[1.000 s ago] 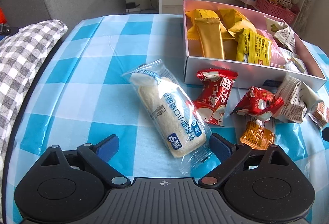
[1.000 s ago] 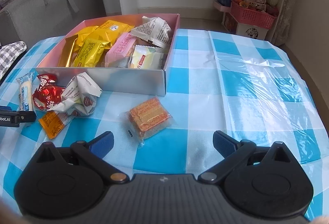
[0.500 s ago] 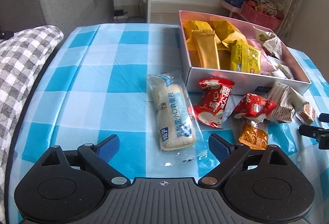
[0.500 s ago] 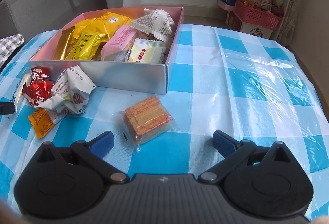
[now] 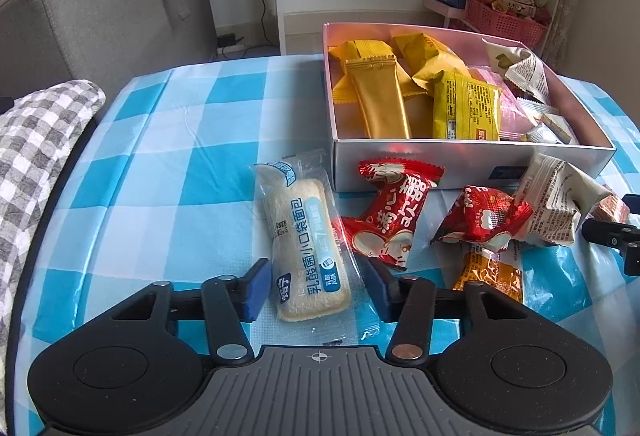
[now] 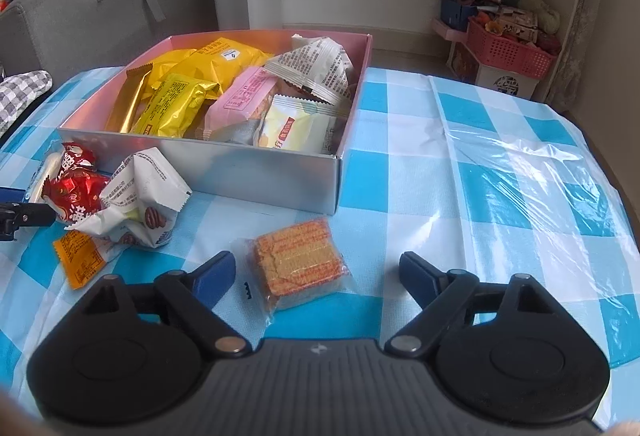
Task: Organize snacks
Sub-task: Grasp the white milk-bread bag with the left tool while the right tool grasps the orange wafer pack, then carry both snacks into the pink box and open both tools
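Observation:
A pink box (image 5: 472,160) holds several yellow, pink and white snack packs. In front of it lie a clear-wrapped bread roll (image 5: 306,240), two red candy packs (image 5: 394,212), an orange packet (image 5: 490,272) and a white cookie pack (image 5: 558,196). My left gripper (image 5: 316,288) is partly closed around the near end of the bread roll, pads close beside it, not pressing. My right gripper (image 6: 316,276) is open around a wrapped orange wafer block (image 6: 300,260), which lies on the cloth. The box (image 6: 256,172) and the white cookie pack (image 6: 140,204) also show in the right wrist view.
The table has a blue-and-white checked cloth (image 5: 180,140) under clear plastic. A grey checked cushion (image 5: 36,140) sits at the left edge. A grey sofa (image 5: 100,8) and white shelves with red baskets (image 6: 508,48) stand behind.
My left gripper has swung to line up with the bread roll and its jaws have narrowed around it. My right gripper has moved forward, so the wafer block lies between its fingers.

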`<state>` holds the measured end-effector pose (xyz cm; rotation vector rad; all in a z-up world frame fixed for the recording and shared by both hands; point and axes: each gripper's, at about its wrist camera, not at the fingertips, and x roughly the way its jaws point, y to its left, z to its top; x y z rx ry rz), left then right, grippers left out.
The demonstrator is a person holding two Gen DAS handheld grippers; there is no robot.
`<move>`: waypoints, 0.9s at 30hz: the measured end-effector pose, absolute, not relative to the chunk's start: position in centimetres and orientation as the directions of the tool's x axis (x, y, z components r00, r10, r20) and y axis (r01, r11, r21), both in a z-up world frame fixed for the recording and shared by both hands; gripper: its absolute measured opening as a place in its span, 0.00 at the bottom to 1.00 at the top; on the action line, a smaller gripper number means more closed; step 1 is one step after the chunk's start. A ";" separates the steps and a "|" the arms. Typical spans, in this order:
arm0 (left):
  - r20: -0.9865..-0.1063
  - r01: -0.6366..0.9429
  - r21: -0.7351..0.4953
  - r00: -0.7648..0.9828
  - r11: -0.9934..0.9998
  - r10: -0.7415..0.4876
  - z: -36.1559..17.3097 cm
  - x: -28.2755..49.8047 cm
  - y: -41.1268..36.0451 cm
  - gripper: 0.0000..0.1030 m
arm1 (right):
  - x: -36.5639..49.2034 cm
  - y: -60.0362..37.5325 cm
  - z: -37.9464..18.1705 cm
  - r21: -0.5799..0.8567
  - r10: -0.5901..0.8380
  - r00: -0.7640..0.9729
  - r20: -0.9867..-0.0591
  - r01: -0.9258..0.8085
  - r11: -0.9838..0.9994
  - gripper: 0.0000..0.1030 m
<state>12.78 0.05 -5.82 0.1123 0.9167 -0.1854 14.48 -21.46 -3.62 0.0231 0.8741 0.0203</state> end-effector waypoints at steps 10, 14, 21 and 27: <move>-0.798 0.179 -0.006 0.592 0.984 -0.113 -5.0 12.6 0.9 0.27 | 14.6 -19.8 -2.8 0.013 0.043 0.623 -0.781 -0.052 0.999 0.41; -0.797 0.179 -0.016 0.592 0.984 -0.120 -4.5 12.3 1.4 0.22 | 14.8 -19.6 -2.6 0.009 0.028 0.603 -0.797 -0.034 0.999 0.39; -0.805 0.157 -0.071 0.574 0.985 -0.150 -4.0 12.2 3.0 0.18 | 14.7 -19.4 -2.1 -0.007 -0.002 0.584 -0.812 -0.007 1.000 0.39; -0.800 0.149 -0.097 0.577 0.984 -0.166 -3.3 11.9 3.6 0.17 | 14.6 -19.3 -1.0 0.007 -0.004 0.596 -0.803 0.017 1.000 0.39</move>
